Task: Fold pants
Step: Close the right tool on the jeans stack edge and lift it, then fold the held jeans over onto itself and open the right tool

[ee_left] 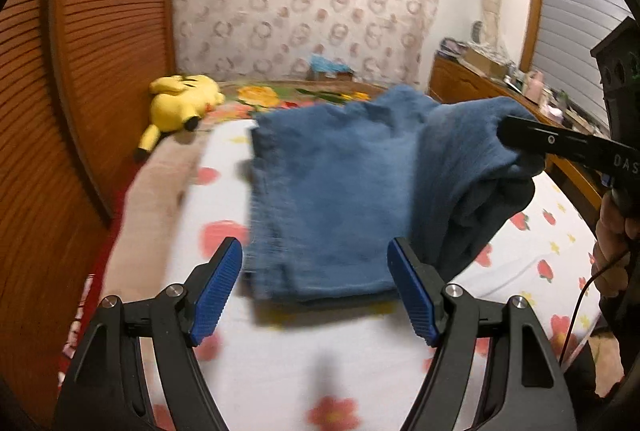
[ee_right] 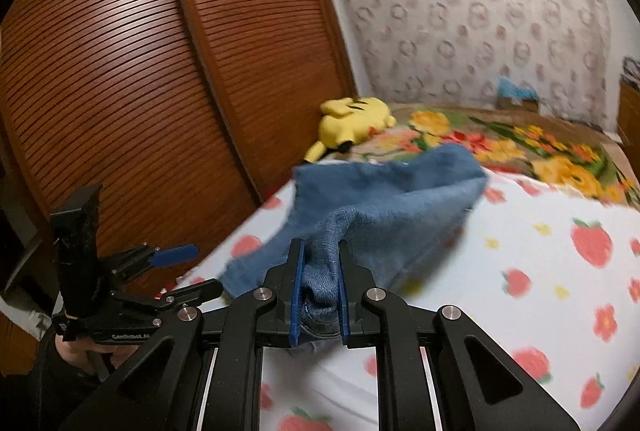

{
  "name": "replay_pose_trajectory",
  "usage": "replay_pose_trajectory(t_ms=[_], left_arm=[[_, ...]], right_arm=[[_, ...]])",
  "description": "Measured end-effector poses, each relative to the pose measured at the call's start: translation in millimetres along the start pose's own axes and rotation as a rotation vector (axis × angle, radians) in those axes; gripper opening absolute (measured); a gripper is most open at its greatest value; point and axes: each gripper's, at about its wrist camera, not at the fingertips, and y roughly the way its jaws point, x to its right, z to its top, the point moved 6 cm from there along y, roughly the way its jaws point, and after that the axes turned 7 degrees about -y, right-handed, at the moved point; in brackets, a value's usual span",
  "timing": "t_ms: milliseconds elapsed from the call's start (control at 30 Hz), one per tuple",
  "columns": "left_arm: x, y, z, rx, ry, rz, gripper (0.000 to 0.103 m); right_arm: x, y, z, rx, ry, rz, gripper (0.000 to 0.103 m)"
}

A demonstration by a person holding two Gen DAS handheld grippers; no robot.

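Between my right gripper's blue pads sits a bunched edge of the blue pants, clamped tight; the rest trails away onto the strawberry sheet, short of the yellow plush. My left gripper gapes wide and empty just before the pants. Such a thin pinch could slip, or drag the folded layers askew.

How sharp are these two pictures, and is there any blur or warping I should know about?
Left wrist view: the blue pants and bedsheet are smeared by motion blur, while the left gripper stays crisp. Right wrist view: the same, sharp right gripper, soft strawberry print. Both views bow the wooden slatted doors with fisheye distortion.
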Motion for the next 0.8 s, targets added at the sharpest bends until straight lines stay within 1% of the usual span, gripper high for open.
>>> replay_pose_trajectory(t_ms=[100, 200, 333, 400, 500, 633, 733, 800], left_arm=[[-24.9, -10.0, 3.9, 0.016, -0.033, 0.035, 0.076], [-40.8, -16.0, 6.8, 0.028, -0.066, 0.058, 0.076], [-59.5, -22.0, 9.5, 0.04, -0.101, 0.082, 0.076], [-69.5, -26.0, 10.3, 0.047, -0.115, 0.095, 0.076], [-74.9, -28.9, 14.2, 0.057, -0.128, 0.104, 0.076], [-76.7, -30.7, 19.1, 0.065, -0.129, 0.111, 0.076], [-77.3, -28.7, 20.8, 0.063, -0.128, 0.109, 0.076], [-75.2, -26.8, 21.6, 0.06, -0.126, 0.104, 0.076]], right_arm=[[-13.0, 19.7, 8.9, 0.004, -0.023, 0.04, 0.014], [-25.3, 42.6, 14.2, 0.001, -0.049, 0.084, 0.014], [-41.0, 67.2, 12.8, -0.02, -0.087, 0.145, 0.014], [-47.1, 81.2, 8.8, -0.047, -0.111, 0.175, 0.014], [-58.0, 97.5, -1.4, -0.092, -0.143, 0.215, 0.013], [-66.5, 118.9, -26.8, -0.181, -0.157, 0.269, 0.013], [-65.9, 130.1, -43.4, -0.246, -0.171, 0.278, 0.013], [-63.5, 133.1, -49.3, -0.263, -0.186, 0.264, 0.013]])
